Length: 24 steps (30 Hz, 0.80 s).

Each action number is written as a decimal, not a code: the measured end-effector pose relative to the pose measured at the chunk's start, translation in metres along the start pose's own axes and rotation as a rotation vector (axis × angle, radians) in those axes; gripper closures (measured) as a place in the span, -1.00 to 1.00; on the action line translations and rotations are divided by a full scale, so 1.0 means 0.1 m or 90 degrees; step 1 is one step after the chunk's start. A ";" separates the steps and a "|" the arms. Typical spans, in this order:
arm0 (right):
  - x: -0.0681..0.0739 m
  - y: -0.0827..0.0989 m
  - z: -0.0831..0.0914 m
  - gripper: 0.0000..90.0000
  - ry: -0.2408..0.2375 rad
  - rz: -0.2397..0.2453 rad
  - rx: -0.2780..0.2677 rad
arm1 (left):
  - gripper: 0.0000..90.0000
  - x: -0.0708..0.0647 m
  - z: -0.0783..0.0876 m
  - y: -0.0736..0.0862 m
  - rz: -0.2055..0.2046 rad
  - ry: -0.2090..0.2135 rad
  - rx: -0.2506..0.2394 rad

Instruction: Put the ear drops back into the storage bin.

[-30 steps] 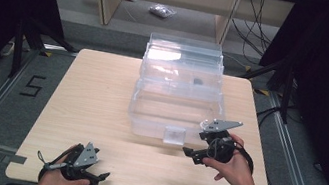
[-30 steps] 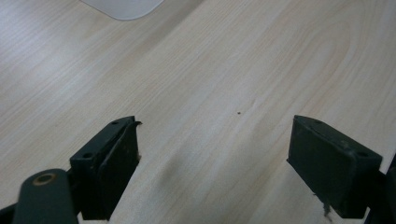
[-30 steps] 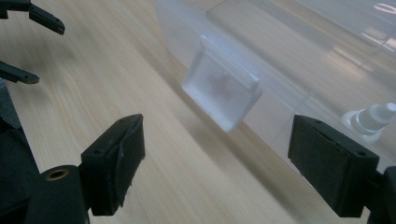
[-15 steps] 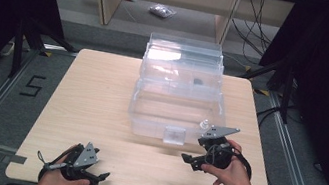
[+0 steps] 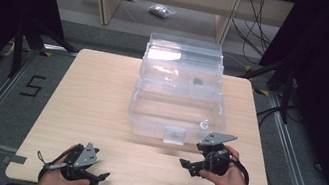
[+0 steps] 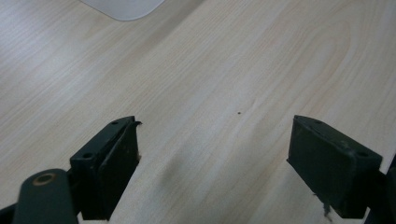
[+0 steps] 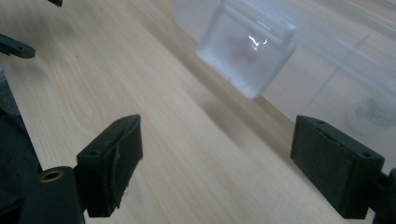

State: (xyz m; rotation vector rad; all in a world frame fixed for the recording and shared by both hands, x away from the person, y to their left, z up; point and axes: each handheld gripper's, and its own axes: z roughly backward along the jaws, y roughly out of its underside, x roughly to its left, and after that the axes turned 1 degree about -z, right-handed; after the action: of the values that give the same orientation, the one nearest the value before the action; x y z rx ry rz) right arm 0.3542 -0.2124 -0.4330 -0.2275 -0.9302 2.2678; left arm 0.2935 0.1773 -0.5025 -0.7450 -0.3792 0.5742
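right gripper [image 5: 191, 165]: jaws spread, has backed off toward lower right of frame
clear storage box [image 5: 179, 95]: centre of counter [image 5: 102, 87], latch [image 7: 246, 53] released
left gripper [image 5: 95, 177]: jaws spread, idle lower left

Clear plastic box [image 5: 179, 100] with frosted latch [image 5: 175, 135] — pale wood-grain table [image 5: 96, 96] — black jaws, both grippers.

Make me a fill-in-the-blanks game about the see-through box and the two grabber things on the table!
1. The clear plastic box stands on a ____ table.
2. The right gripper has its jaws ____.
3. The gripper nearer the box's front latch is the ____ one.
4. Between the left gripper jaws there is only bare ____.

Missing words: wooden; open; right; table
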 end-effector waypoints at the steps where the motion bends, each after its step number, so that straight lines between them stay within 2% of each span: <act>1: 0.02 0.02 0.00 -0.60 0.005 -0.013 0.002 | -0.65 0.02 0.00 0.00 -0.011 -0.003 0.011; 2: 0.02 0.05 -0.01 -0.60 0.003 -0.014 -0.007 | -0.65 0.02 0.00 0.00 -0.011 -0.003 0.013; 3: 0.03 0.08 -0.01 -0.60 -0.005 -0.017 -0.002 | -0.65 0.01 0.00 0.00 -0.009 -0.003 0.009; 5: 0.02 0.14 0.00 -0.60 -0.006 0.003 -0.004 | -0.65 0.01 -0.01 0.00 -0.008 -0.005 0.010; 6: 0.03 0.18 0.00 -0.60 -0.010 -0.011 -0.004 | -0.65 0.02 0.00 0.00 -0.007 -0.001 0.014; 10: 0.05 0.31 0.01 -0.60 -0.009 -0.016 -0.001 | -0.65 0.02 0.00 0.00 -0.012 -0.004 0.018; 13: 0.05 0.33 0.02 -0.60 -0.013 -0.008 -0.003 | -0.65 0.01 -0.01 0.00 -0.006 -0.004 0.012; 15: 0.06 0.35 0.03 -0.60 -0.010 -0.019 -0.005 | -0.65 0.02 0.00 0.00 -0.013 -0.005 0.019; 18: 0.07 0.37 0.03 -0.61 -0.011 -0.029 -0.008 | -0.65 0.02 -0.01 0.01 -0.007 -0.006 0.011; 24: 0.10 0.44 0.00 -0.62 -0.012 -0.012 -0.005 | -0.65 0.01 0.00 0.00 -0.007 -0.007 0.010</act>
State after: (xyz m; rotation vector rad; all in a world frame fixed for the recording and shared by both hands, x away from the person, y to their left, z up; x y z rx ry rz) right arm 0.3238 -0.2293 -0.4618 -0.2004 -0.9470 2.2531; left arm 0.2946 0.1783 -0.5027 -0.7248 -0.3878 0.5702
